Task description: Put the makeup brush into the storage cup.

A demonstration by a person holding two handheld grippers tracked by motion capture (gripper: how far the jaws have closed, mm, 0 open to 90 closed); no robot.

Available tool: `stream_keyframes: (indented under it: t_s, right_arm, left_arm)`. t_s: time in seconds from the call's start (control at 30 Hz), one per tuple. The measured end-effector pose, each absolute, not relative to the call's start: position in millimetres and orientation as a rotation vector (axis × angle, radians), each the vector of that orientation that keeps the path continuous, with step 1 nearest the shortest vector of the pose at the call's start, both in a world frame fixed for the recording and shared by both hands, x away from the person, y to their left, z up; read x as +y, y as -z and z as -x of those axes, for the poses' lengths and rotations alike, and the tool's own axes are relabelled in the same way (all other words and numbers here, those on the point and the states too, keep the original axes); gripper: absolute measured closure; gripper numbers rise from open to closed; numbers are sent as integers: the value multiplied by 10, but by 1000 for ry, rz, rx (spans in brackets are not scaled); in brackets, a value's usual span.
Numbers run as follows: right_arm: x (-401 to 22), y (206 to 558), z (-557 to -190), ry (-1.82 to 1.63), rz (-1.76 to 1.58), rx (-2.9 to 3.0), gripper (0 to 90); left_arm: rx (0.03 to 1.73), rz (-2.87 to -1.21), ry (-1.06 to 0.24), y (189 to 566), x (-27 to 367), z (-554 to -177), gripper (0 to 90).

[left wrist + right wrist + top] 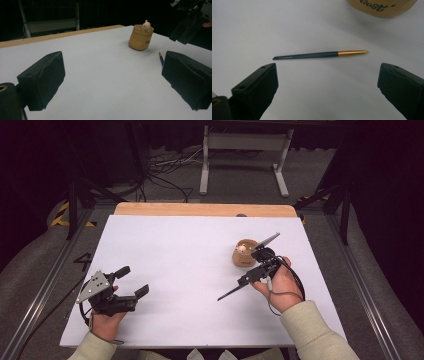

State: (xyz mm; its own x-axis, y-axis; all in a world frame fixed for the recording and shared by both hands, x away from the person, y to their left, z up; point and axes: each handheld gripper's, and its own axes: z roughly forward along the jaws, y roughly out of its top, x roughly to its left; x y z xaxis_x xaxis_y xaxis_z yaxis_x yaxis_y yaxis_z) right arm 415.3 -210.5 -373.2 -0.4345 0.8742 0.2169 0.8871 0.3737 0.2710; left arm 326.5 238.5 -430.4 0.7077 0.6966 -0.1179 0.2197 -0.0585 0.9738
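Dark brush [319, 54] flat on table, gold tip twd pot [382, 7]

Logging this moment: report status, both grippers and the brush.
Left gripper open, empty, hovering near table's left. Right gripper open above the thin brush, which lies flat on the white table beside the tan pot. Nothing between jaws and brush.
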Motion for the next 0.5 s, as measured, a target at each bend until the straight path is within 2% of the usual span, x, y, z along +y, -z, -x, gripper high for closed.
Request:
stream_keyframes:
  t_s: [0.5]
  right_arm:
    - [-2001, 3788, -4202, 479, 1656, -2592, 29]
  left_arm:
    - [782, -1626, -463, 4307, 2383, -3286, 61]
